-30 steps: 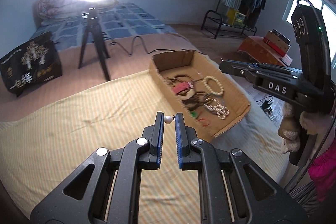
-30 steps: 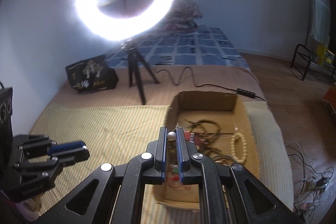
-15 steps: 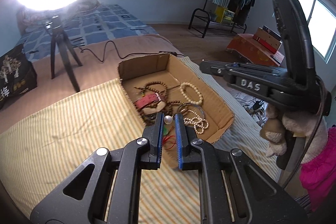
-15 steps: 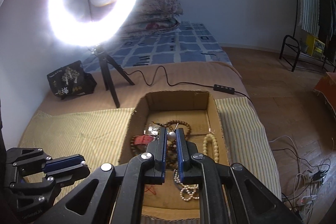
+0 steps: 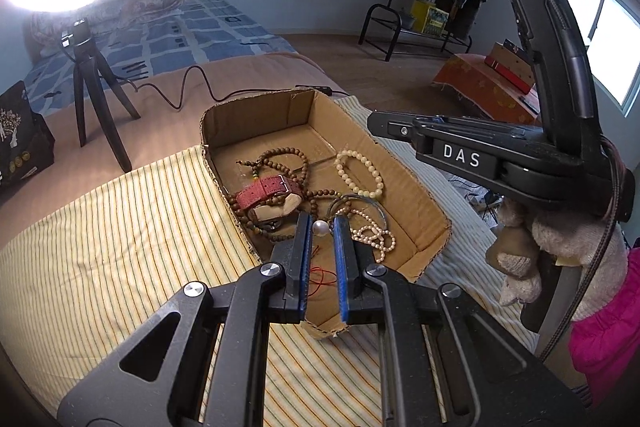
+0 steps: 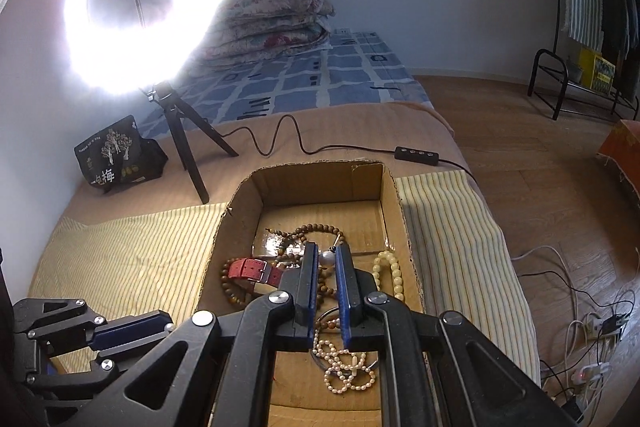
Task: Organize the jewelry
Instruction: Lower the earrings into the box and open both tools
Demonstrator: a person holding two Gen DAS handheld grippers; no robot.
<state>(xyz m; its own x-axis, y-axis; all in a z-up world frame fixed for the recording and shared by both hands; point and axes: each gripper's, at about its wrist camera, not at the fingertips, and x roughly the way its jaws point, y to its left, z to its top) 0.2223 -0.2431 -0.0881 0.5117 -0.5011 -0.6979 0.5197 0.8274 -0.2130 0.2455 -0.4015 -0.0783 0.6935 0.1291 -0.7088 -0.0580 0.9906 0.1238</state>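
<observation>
An open cardboard box sits on a striped cloth. It holds brown bead strings, a red watch strap, a cream bead bracelet, a pearl strand and a metal bangle. My left gripper is shut on a pearl earring, held above the box's near end. My right gripper is shut on a second pearl earring above the box's middle. The right gripper also shows at the right of the left wrist view.
A ring light on a tripod stands behind the box, its cable and switch trailing past the far end. A black bag lies at the back left. The bed edge drops to a wood floor with cables on the right.
Both grippers have moved over the box with their earrings still pinched; the left swung right from the cloth to the box's near end, and the right came lower and closer to the box.
</observation>
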